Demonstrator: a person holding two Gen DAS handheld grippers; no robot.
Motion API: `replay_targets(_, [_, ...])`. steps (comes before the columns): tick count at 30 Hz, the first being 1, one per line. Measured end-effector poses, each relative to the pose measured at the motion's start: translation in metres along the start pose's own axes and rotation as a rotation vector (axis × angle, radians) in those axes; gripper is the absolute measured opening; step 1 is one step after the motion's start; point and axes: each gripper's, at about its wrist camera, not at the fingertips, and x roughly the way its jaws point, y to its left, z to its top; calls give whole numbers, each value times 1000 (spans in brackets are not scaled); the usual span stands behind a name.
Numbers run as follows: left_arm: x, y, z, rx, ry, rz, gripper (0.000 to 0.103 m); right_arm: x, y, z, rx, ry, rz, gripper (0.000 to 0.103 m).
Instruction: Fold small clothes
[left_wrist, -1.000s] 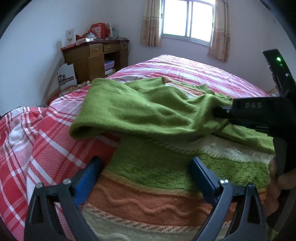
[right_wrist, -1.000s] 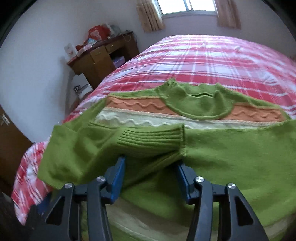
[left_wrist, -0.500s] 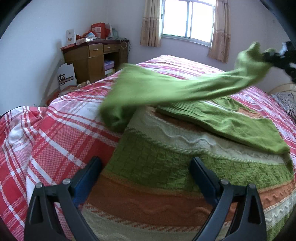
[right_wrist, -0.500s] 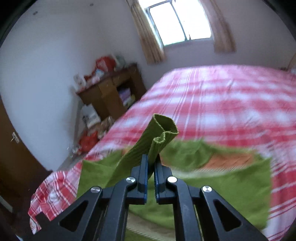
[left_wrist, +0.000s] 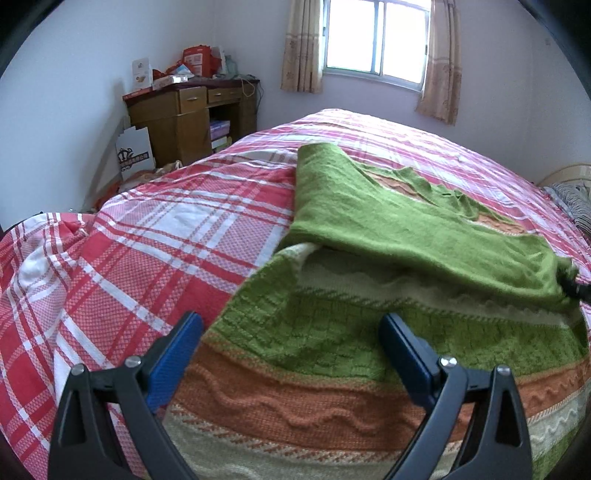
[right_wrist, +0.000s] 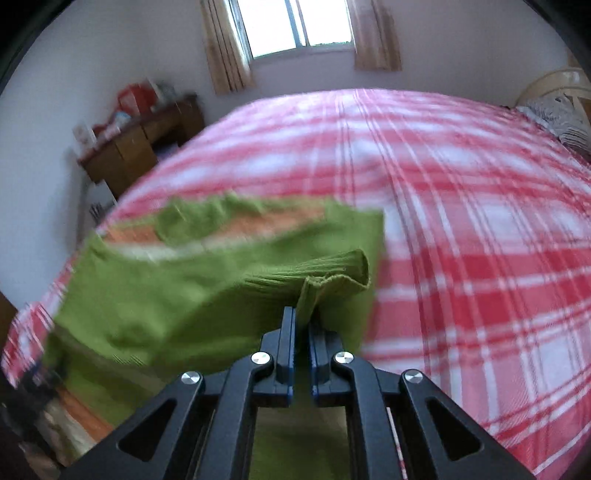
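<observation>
At the far left of the left wrist view, a wooden desk stands against the wall, with boxes and papers piled on top. A white paper bag leans beside it on the floor. A red-and-white checked bedspread covers the bed and fills most of the frame.

The left gripper is at the bottom of this view. Its two blue-padded fingers are spread wide apart, with nothing pinched between them. They sit over the lower part of the sweater, on either side of its orange and green knitted bands; contact with the knit cannot be determined.

The sweater lies flat on the bedspread, right of centre. Its body shows green, cream and orange stripes. One green sleeve is folded diagonally across the body, running from the upper left down to the right edge of the frame. There its end meets a dark gripper tip.

In the right wrist view, the right gripper is pressed together on the ribbed cuff of that sleeve. The cuff stands up between the fingers, above the sweater body. This view is blurred. A curtained window is in the back wall.
</observation>
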Motion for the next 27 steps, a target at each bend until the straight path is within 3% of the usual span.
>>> replay_targets(5, [0,0,0,0,1,1,99,-22,-11,-3,9,3,8,8])
replay_targets(8, [1,0,0,-2,2,-3,99,-37,-21,-7,-20,-6,-131,14])
replay_targets(10, [1,0,1,0,2,3,99,-52,-32,-8,-2,-32,-177,16])
replay_targets(14, [-3,0,3,4,15,26,99,-65,-38,0,45,-62,-91,16])
replay_targets(17, [-24,1,15,1,-51,14,99,-60,-31,7,61,-47,10,18])
replay_targets(21, [-30,-4,46,15,-79,14,99,-50,-17,12,11,-64,-8,59])
replay_targets(25, [-3,-29,79,63,-36,52,99,-50,-11,24,-7,-95,14,60])
replay_targets(27, [14,-40,84,67,-5,68,99,-51,-8,29,-28,-113,-21,60])
